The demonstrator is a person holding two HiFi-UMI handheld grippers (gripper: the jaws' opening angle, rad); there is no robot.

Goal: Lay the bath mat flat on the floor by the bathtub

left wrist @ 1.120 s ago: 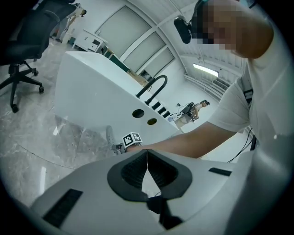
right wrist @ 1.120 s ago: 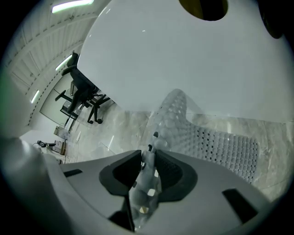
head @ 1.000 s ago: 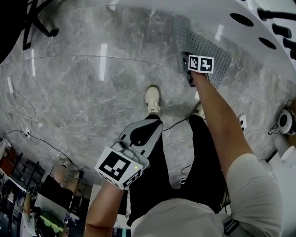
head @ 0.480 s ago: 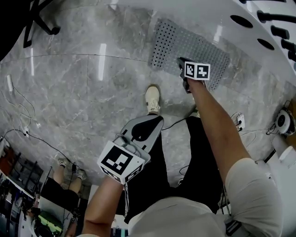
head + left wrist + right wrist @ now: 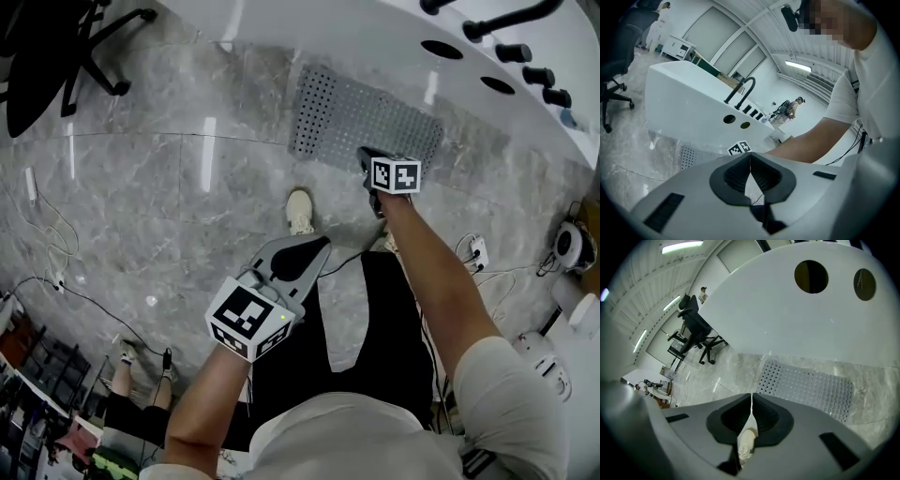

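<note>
The right gripper [image 5: 366,161] is clenched: in the right gripper view its two jaws [image 5: 751,398] meet at the tips and there is nothing between them. Through the small opening behind the tips only a light shoe [image 5: 746,442] on the floor is visible. In the head view this gripper is stretched out far from the person, and its tip is over the near edge of the bath mat [image 5: 366,122]. The right gripper view shows the mat [image 5: 806,387] beyond the jaws and not in contact with them.

The left gripper [image 5: 314,247] is also clenched and empty. The left gripper view shows its jaws [image 5: 750,157] pressed together at the tips. It is held near the person's body, to the left of the right gripper and well apart from the mat. It points toward the shoe [image 5: 299,211].

The bath mat is grey and full of small holes. It lies flat and spread out on the grey marble floor [image 5: 169,187], with its far edge just beside the wall of the white bathtub [image 5: 375,47]. A black faucet [image 5: 740,91] stands on the rim of the tub. A black office chair [image 5: 56,56] is at the far left, and thin cables [image 5: 56,244] lie on the floor at the left.
</note>
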